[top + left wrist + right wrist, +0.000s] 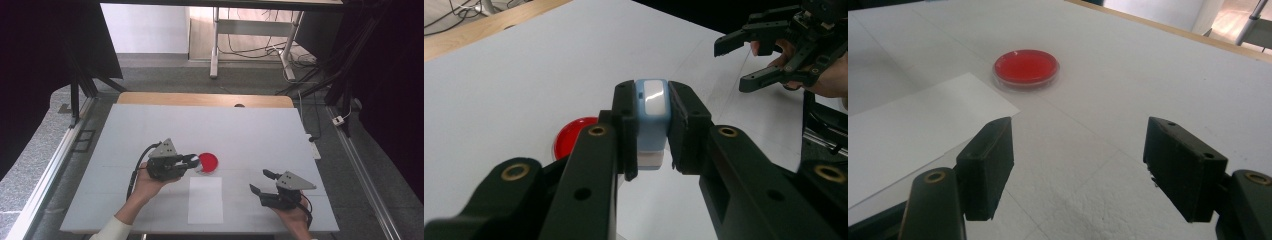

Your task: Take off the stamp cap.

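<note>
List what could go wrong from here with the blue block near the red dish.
1. The left gripper pinches the small blue and white block only at the jaw ends, so it might slip or twist.
2. It is held close to the red dish, which could get knocked.

The bench (150,125) has a matt white top with a strip of pale wood (200,99) along its far edge, and it stands on a grey speckled floor (165,75). Black curtains (30,75) hang at both sides, with dark stand legs (82,92) and a metal rail (50,170) along the left and another rail (365,175) on the right. Beyond, a white-legged table frame (215,45) stands on a lighter floor in bright light, with loose cables (250,50) under it and a white plug block (339,120) near the right curtain.
</note>
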The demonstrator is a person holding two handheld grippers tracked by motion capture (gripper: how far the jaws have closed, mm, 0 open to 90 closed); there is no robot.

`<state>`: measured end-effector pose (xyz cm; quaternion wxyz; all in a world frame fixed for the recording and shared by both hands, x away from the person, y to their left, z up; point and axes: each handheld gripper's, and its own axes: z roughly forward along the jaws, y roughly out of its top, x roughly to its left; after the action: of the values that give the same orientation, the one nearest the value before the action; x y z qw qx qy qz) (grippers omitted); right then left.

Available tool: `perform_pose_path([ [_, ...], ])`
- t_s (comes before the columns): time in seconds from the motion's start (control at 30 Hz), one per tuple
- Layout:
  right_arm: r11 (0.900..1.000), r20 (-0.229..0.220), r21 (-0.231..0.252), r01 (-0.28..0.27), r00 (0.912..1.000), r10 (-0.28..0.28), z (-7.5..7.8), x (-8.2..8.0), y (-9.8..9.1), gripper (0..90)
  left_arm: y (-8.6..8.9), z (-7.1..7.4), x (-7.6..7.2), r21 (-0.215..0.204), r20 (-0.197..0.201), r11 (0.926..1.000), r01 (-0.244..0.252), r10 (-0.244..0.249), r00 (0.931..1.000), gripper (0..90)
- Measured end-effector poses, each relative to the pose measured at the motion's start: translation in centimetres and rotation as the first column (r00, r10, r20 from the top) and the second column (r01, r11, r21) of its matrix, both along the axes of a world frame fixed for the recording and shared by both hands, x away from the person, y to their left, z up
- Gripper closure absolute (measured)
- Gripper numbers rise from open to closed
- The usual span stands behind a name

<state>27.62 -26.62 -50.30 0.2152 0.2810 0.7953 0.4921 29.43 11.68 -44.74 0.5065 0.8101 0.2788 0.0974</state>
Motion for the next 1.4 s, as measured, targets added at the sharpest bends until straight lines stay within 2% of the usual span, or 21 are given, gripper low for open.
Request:
perform_pose_path([
  [0.63,0.9994,-0.005,0.019,-0.029,0.9996,0.029,-0.1,-0.2,2.0,27.1,-0.2,-0.3,0.0,-0.011,-0.004,0.9999,-0.004,0.004,1.0000,74.8],
  [0.83,0.9989,0.007,0.033,-0.032,0.9995,0.032,-0.1,-0.1,2.6,26.6,-0.3,-0.3,0.0,-0.010,-0.001,0.9999,-0.002,0.002,1.0000,74.8],
  [1.4,0.9992,0.013,0.012,-0.037,0.9992,0.037,-0.1,-0.3,4.7,28.3,-0.6,-0.5,0.0,-0.009,-0.002,1.0000,-0.002,0.002,1.0000,74.9],
])
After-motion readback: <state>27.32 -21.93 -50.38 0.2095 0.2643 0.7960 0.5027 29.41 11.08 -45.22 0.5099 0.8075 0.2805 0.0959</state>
